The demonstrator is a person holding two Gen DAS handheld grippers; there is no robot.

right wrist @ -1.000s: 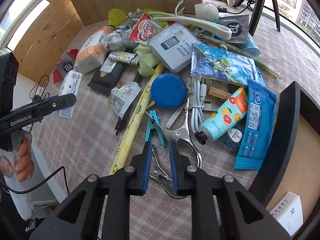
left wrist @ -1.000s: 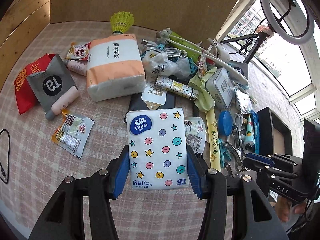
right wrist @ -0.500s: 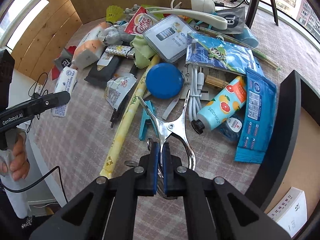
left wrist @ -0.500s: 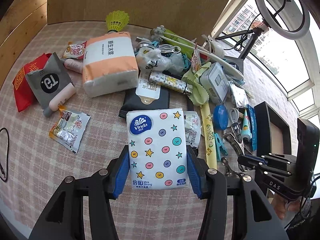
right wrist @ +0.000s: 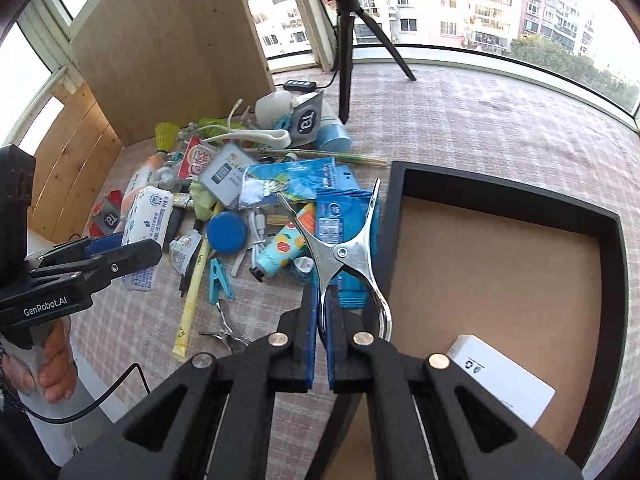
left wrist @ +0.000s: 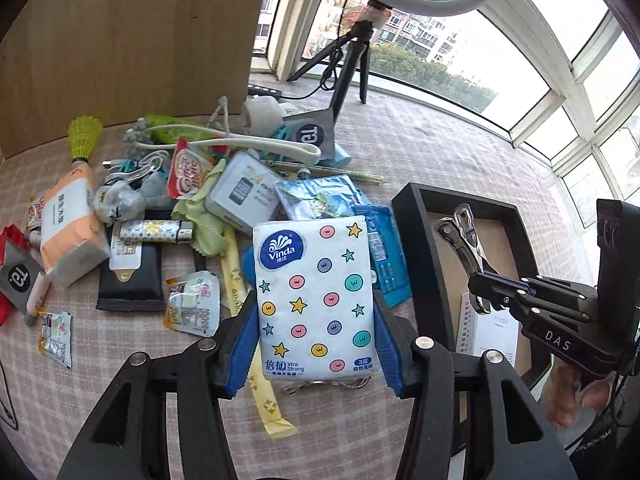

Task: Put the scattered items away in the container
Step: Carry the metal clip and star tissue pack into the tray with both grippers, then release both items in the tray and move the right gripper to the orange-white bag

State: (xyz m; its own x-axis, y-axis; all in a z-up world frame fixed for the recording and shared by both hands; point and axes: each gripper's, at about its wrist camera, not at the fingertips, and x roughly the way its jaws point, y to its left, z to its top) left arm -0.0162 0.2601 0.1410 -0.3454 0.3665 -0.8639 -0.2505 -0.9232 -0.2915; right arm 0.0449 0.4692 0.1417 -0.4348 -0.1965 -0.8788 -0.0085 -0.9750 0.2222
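Both loads ride clear of the worktop clutter: the left tool [left wrist: 316, 316] clamps the tissue pack [left wrist: 316, 300], the right tool [right wrist: 321, 320] pinches the metal clip [right wrist: 344, 252] above the black tray [right wrist: 500, 200].

I read "Vinda" in a blue roundel on the tissue pack [left wrist: 316, 300], with "Xtra Strong" and a "3" low on its face. To the right, the right gripper [left wrist: 500, 292] has "DAS" on its black body. From the right wrist view, the left gripper [right wrist: 120, 256] shows "GenRobot.AI" in white. Far off in the pile, a red and white sachet [right wrist: 197, 160] reads "Coffee mate". A grey packet [left wrist: 314, 136] carries a round "T9" mark. Other print is too small for me to read.
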